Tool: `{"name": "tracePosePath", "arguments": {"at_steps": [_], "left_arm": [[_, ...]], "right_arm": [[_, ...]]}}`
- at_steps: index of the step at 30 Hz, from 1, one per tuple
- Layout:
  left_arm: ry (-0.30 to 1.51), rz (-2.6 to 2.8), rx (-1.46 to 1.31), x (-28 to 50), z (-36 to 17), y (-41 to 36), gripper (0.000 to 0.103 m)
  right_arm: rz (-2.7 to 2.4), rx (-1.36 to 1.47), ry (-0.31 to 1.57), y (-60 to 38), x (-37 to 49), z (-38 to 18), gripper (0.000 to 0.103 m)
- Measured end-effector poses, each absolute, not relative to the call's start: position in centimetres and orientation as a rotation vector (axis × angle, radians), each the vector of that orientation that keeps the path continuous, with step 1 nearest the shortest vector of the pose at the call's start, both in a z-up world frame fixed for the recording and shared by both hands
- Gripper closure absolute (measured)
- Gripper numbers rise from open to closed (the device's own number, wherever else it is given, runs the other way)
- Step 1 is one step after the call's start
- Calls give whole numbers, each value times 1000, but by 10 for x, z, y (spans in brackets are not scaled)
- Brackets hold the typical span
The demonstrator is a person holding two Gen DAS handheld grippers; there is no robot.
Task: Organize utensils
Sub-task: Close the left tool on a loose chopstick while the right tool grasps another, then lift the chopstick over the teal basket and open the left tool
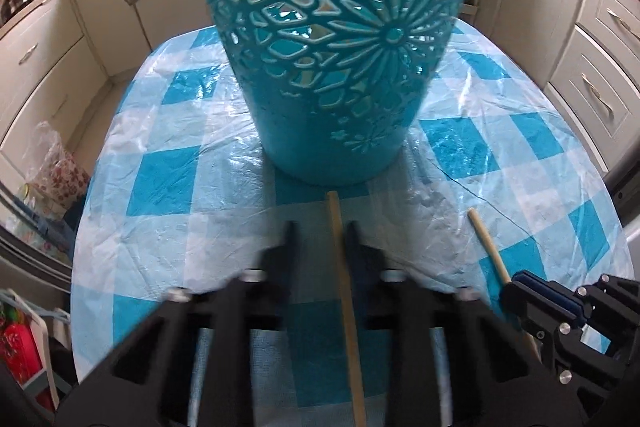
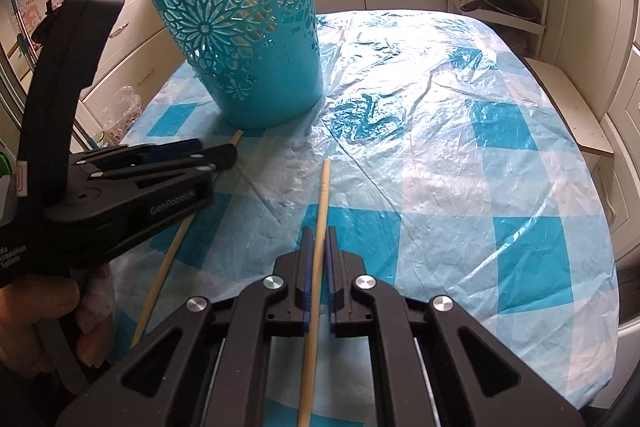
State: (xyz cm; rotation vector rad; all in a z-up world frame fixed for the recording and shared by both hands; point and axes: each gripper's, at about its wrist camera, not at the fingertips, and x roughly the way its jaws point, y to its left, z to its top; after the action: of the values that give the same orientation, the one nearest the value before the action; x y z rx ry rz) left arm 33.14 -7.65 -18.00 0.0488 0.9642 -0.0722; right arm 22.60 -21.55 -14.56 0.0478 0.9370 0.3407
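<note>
Chopsticks, two: pale bare wood, round, slim, plain blunt ends, no paint or pattern visible.

Left chopstick (image 2: pixel 168 259): clamped in left gripper (image 2: pixel 224 157), fingers drawn together on it; short blunt tip poking out ahead, almost reaching foot of basket; long tail running back, slanted above the cloth, past a person's hand (image 2: pixel 48 311) on the grip. Blurred in left wrist view.

Right chopstick (image 2: pixel 324 195): pinched between blue pads of right gripper (image 2: pixel 319 239), jaws closed tight against both sides; front length sticking out ahead over the cloth, rest running back under the camera. Tip short of basket, apart from it.

Grippers side by side, near each other, chopsticks not touching, both aimed roughly toward basket.

Basket (image 2: pixel 272 83): teal plastic, tapered, upright on the table, cut-out flower and petal pattern through the wall. Contents not visible.

Tablecloth (image 2: pixel 440 147): blue-and-white check, wrinkled glossy plastic.
</note>
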Motion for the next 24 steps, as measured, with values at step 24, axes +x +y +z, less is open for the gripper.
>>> {"name": "tracePosePath", "arguments": {"at_steps": [24], "left_arm": [[436,-242,-406,302,18,17,98]], "right_arm": [[361,55,903,-205,224,-146,67]]}}
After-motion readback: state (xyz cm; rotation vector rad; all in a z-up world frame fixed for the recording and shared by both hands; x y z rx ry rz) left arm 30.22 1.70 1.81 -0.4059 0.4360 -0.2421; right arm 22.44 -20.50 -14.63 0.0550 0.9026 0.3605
